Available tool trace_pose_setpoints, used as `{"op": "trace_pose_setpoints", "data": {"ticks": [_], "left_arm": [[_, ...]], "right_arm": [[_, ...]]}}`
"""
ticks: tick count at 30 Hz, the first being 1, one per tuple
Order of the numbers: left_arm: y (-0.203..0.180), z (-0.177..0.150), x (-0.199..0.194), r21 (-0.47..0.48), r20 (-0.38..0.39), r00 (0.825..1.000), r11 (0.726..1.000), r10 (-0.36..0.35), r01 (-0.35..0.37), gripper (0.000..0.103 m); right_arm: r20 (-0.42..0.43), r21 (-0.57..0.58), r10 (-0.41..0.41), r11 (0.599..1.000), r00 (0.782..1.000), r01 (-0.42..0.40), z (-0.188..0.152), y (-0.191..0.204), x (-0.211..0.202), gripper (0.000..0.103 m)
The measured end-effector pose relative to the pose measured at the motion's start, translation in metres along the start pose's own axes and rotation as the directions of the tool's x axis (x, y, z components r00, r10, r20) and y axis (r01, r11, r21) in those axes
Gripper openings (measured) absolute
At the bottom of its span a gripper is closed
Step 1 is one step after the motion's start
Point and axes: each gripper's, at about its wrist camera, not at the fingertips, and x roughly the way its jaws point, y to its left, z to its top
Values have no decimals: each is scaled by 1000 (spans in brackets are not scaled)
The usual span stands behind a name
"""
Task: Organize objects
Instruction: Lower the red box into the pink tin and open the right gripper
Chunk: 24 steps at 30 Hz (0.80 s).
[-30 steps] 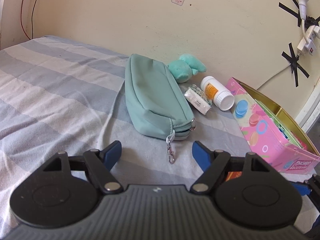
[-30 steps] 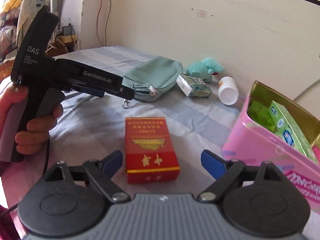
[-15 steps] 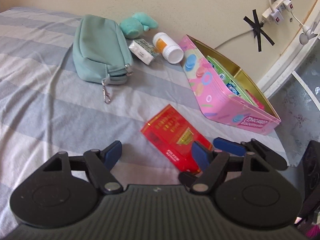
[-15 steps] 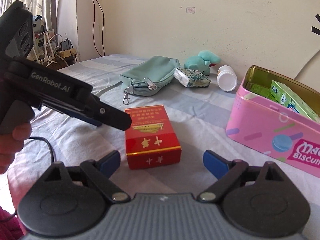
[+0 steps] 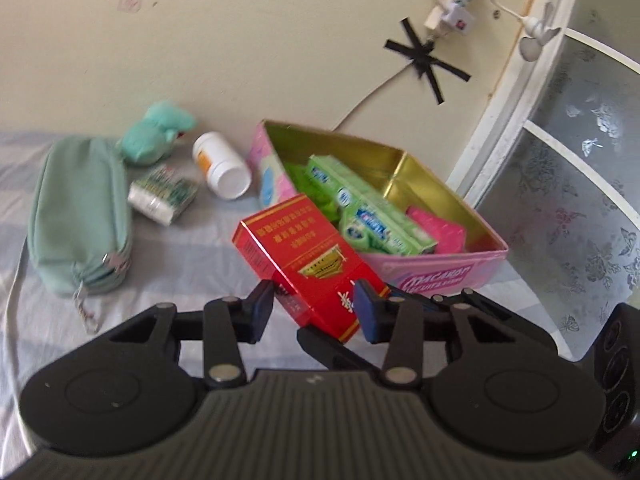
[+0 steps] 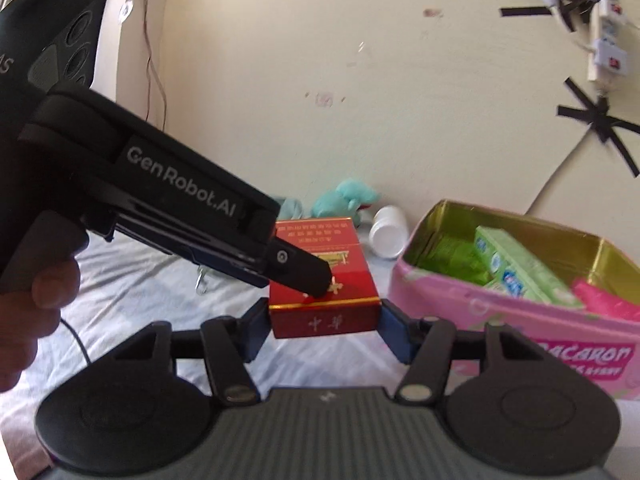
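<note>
Bed [image 5: 48, 320] with a striped sheet fills the lower left of the left wrist view and carries everything; wall behind. Pink tin [image 5: 440, 276], centre right, is open with gold lining showing, green boxes [image 5: 360, 208] and a pink packet [image 5: 440, 232] already inside, so it reads as the collection bin. Teal pouch [image 5: 80, 216] lies at left, zipper end toward the camera, not yet handled. Red box [image 5: 304, 256] is the thing in play: centre frame, lifted off the sheet and tilted, just in front of the tin. Right hand-held gripper [image 6: 324, 320] pinches the red box [image 6: 324, 304] across its near end, blue pads pressed on both side faces; its jaws have just been closing and the box is between them. Left hand-held gripper [image 5: 314, 304] has also just been closing; in its own view the pads flank the near corner of the box, and from the right wrist view its black tip lies on the box top, likely steadying it, though whether it truly pinches I cannot tell. A hand [image 6: 28, 292] holds that left unit at lower left. Smaller things sit by the wall, upper left: teal plush [image 5: 156, 136], white bottle [image 5: 220, 168] on its side, small tissue pack [image 5: 164, 196] beside the pouch. Likely next: carry the box over the tin rim.
</note>
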Motion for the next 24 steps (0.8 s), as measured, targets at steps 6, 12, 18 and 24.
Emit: {"op": "trace_pose_setpoints", "data": {"ticks": [6,12,18,24], "left_arm": [[-36,32,39,113,39,999,993,-30,26,47],[-41,42,84,122,-4,1000,993,-6,6,47],[-33,36,101,88,-34,996,993,79,-75,48],[-33,32,66,78,39,992,990,118,-120,59]], "right_arm": [[69,68,-113,992,991,108,17,-48,5,58],[18,131,-159,979,987,155,11,-76,39,58],[30,116,-181,977,983,176,-1,-80,41,80],[75,120,-185,977,980,175,-3,-78,27,83]]}}
